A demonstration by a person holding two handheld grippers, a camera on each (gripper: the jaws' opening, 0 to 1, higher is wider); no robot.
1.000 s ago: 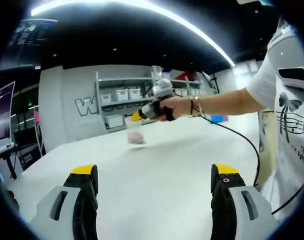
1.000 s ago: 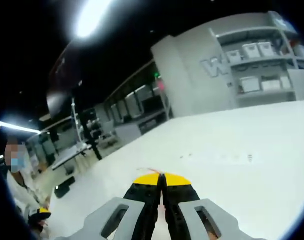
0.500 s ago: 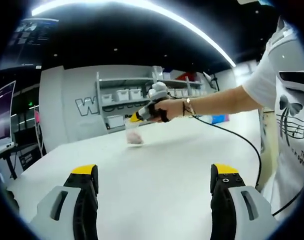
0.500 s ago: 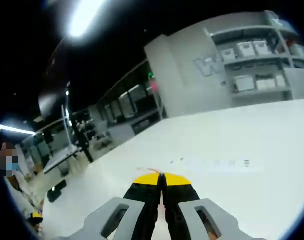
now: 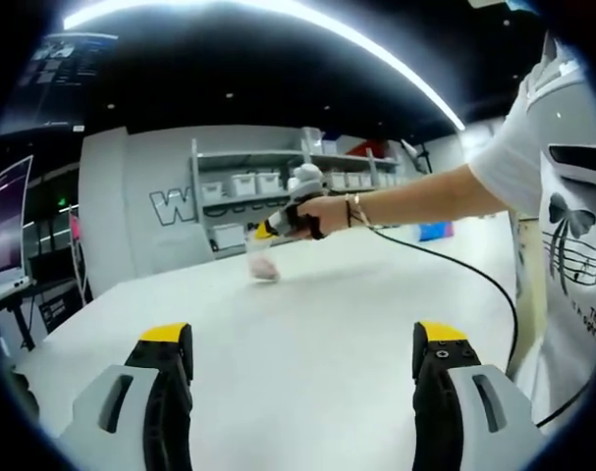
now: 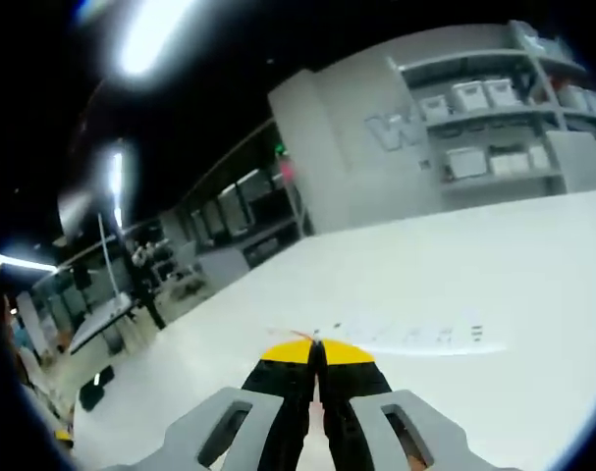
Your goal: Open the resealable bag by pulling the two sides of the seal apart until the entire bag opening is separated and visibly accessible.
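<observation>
In the left gripper view, the left gripper (image 5: 302, 358) has its two yellow-tipped jaws wide apart with nothing between them; under them is the white table (image 5: 307, 314); far ahead of the jaws, a bit to the left of the middle, the right gripper (image 5: 270, 228) reaches in from the right, held in a hand (image 5: 325, 212); a small clear bag (image 5: 262, 259) hangs down from its tip, with something pink at the bottom; I cannot tell if the bag touches the table; a black cable (image 5: 455, 265) runs back from the hand; a white printed shirt (image 5: 572, 196) is at the right edge; shelves with white boxes (image 5: 241, 186) stand against the grey wall behind.

In the right gripper view, the right gripper (image 6: 316, 345) has its jaws pressed together; a thin pink-edged strip, the top of the bag (image 6: 302, 337), pokes out at the tips, so the jaws pinch the bag there; the white table (image 6: 494, 285) spreads out ahead; a grey wall with shelves (image 6: 484, 128) is up and to the right.
</observation>
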